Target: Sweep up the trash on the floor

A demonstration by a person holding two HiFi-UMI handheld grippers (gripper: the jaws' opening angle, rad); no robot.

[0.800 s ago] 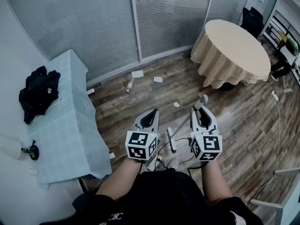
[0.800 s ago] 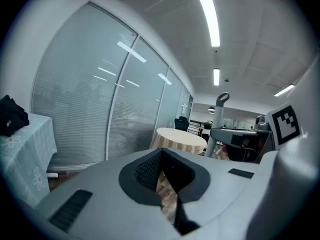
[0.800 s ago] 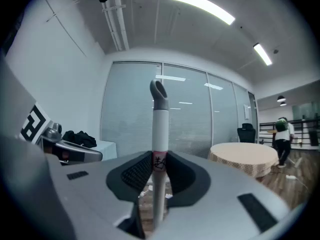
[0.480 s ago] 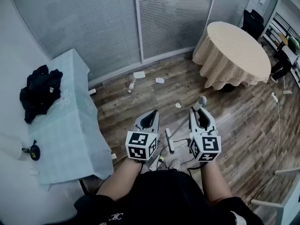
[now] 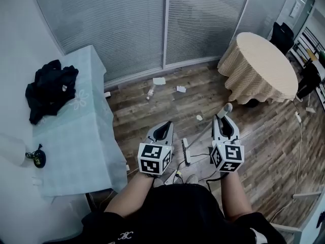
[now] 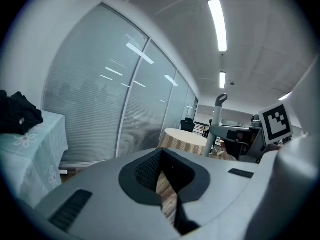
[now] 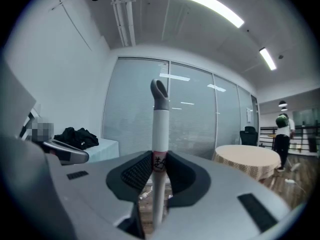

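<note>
Floor scraps (image 5: pixel 159 81) too small to identify, broom handle (image 7: pixel 160 124) lower end hidden behind right tool (image 7: pixel 159 160)

The broom (image 7: pixel 159 129) stands tilted, its pale grey-capped handle pinched in the right gripper (image 5: pixel 224 122), and its brush head (image 5: pixel 186 152) is down on the wood floor. The trash is white scraps. A paper piece (image 5: pixel 159 81), a second piece (image 5: pixel 181 89) and a crumpled bit (image 5: pixel 151 91) lie near the floor's far edge. A small scrap (image 5: pixel 199 117) lies closer in.
</note>
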